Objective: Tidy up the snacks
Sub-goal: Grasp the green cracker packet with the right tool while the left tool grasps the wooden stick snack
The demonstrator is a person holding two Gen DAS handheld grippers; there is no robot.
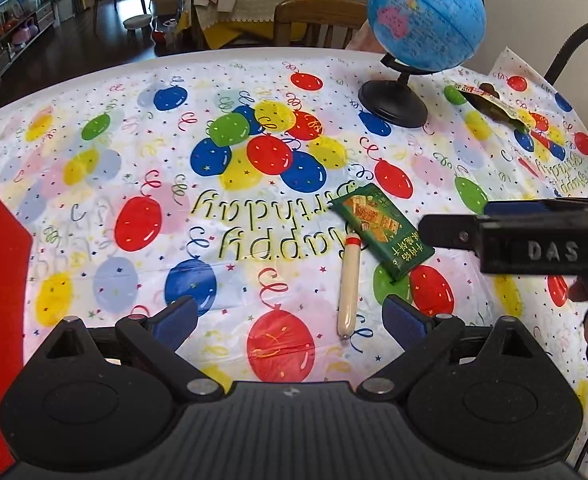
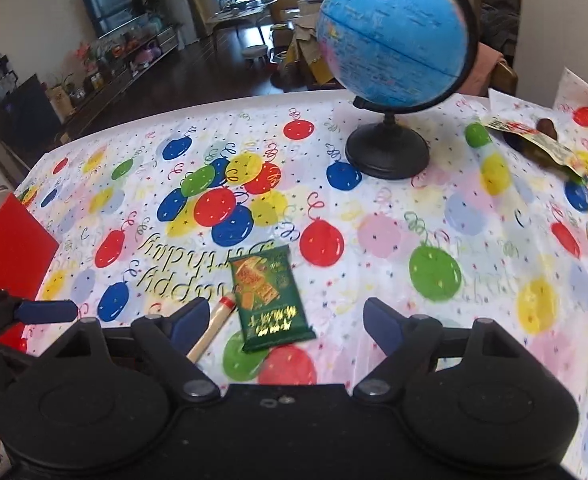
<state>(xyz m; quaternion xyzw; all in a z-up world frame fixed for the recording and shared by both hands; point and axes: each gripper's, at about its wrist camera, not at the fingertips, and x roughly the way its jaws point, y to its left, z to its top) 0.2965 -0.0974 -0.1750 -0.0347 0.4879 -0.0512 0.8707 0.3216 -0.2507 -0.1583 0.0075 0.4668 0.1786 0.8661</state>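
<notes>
A green snack packet (image 1: 382,227) lies flat on the balloon-print tablecloth, and it also shows in the right wrist view (image 2: 270,300). A cream sausage stick with a red band (image 1: 350,284) lies just left of it, partly hidden behind my right gripper's left finger in the right wrist view (image 2: 210,332). A third snack in a dark wrapper (image 1: 494,102) lies at the far right behind the globe, also in the right wrist view (image 2: 542,142). My left gripper (image 1: 290,320) is open and empty, just short of the sausage. My right gripper (image 2: 286,320) is open and empty, over the green packet's near end.
A blue globe on a black stand (image 1: 418,40) stands at the back right of the table; it also shows in the right wrist view (image 2: 390,80). A red box (image 2: 10,240) sits at the left edge. A wooden chair (image 1: 318,20) stands behind the table.
</notes>
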